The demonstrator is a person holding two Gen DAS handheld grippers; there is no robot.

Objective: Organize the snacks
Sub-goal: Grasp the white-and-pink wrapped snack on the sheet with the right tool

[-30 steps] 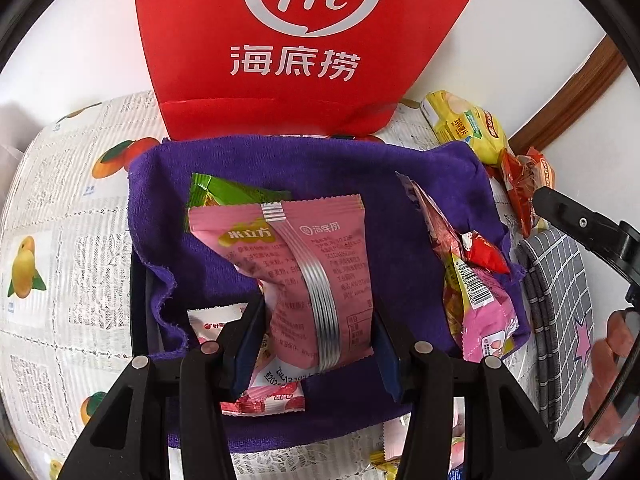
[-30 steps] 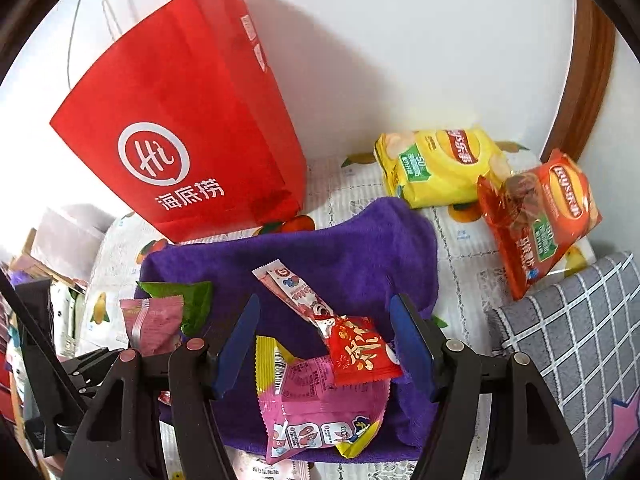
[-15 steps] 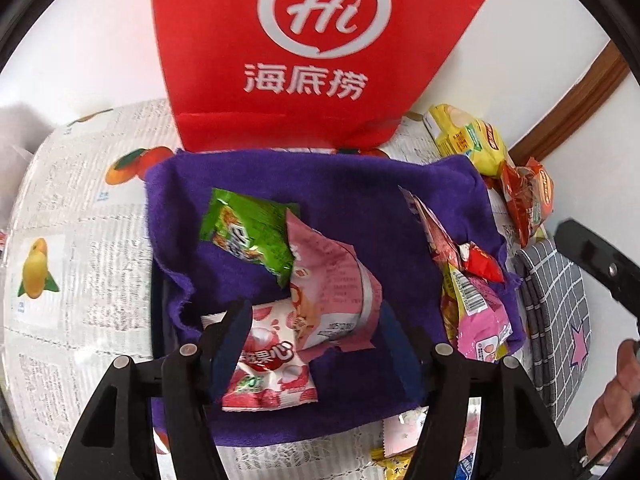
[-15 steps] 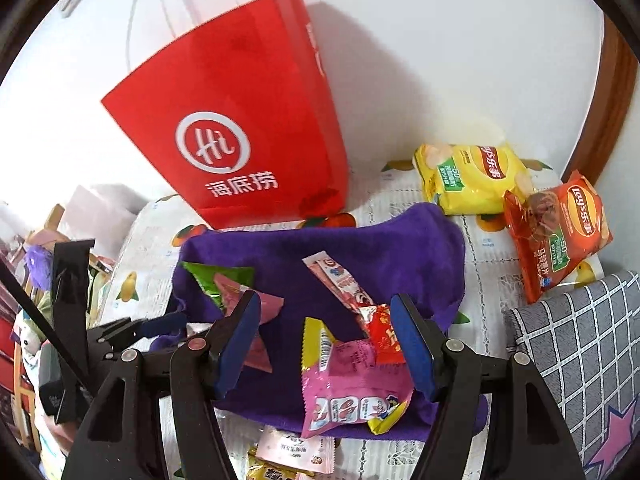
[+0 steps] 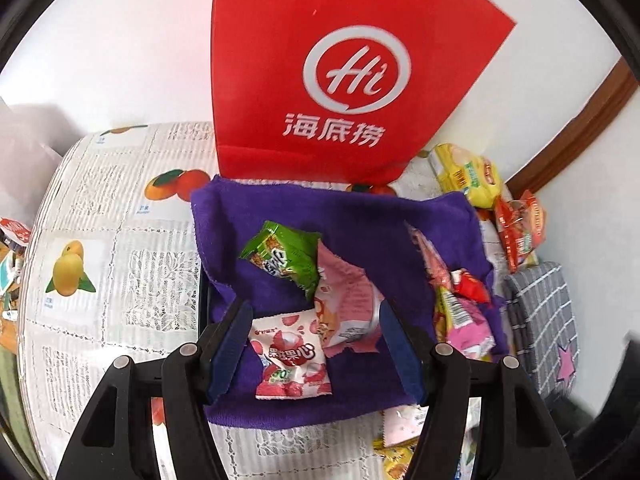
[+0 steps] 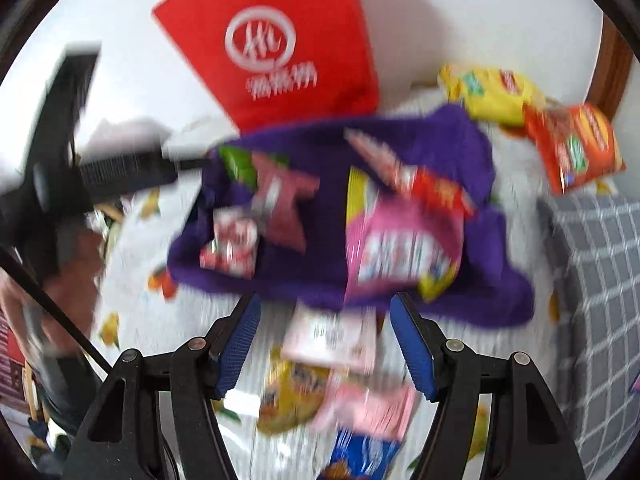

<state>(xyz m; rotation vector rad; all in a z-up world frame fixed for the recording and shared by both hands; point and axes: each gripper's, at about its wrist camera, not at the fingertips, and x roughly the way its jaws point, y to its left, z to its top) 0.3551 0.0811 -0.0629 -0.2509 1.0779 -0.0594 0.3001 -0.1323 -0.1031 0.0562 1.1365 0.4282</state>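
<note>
Snacks piled loosely on purple towel (image 5: 360, 216); pink packet (image 5: 348, 300) freed, left gripper (image 5: 314, 344) fingers apart, empty. Right gripper (image 6: 326, 344) fingers apart over stray packets (image 6: 332, 338) on bench. Risk: hasty grab snags towel, scatters pile.

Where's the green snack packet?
In the left wrist view the green snack packet lies on the purple towel, overlapping the pink packet, below the red bag.

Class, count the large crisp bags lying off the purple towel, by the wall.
2: yellow crisp bag beside the red paper bag; orange crisp bag right of it. Others may be hidden.
</note>
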